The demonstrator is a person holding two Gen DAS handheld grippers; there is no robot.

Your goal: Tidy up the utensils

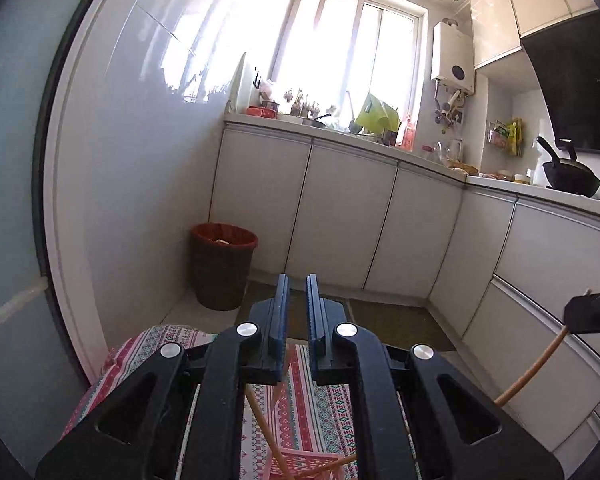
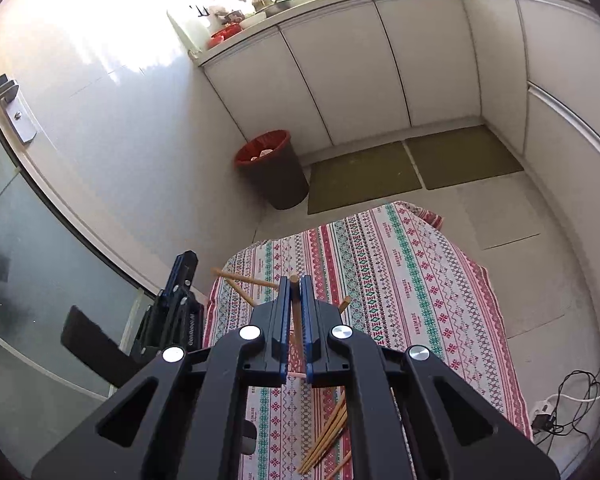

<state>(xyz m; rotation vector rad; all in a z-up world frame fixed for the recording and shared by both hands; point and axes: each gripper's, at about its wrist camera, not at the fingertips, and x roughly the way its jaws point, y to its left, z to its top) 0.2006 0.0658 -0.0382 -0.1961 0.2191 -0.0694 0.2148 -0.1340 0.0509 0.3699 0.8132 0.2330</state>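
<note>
Black grippers [image 1: 298, 308], blue pads [image 2: 283, 312], silver screws.

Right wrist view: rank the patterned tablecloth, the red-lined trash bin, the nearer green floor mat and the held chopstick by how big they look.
Largest to smallest as they appear:
1. Patterned tablecloth
2. Nearer green floor mat
3. Red-lined trash bin
4. Held chopstick
Mat and bin look close; the tablecloth's nearness to the camera inflates it.

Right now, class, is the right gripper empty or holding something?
Holding. In the right wrist view, the right gripper has its fingers closed on a wooden chopstick, whose tip pokes out above the patterned tablecloth.
</note>
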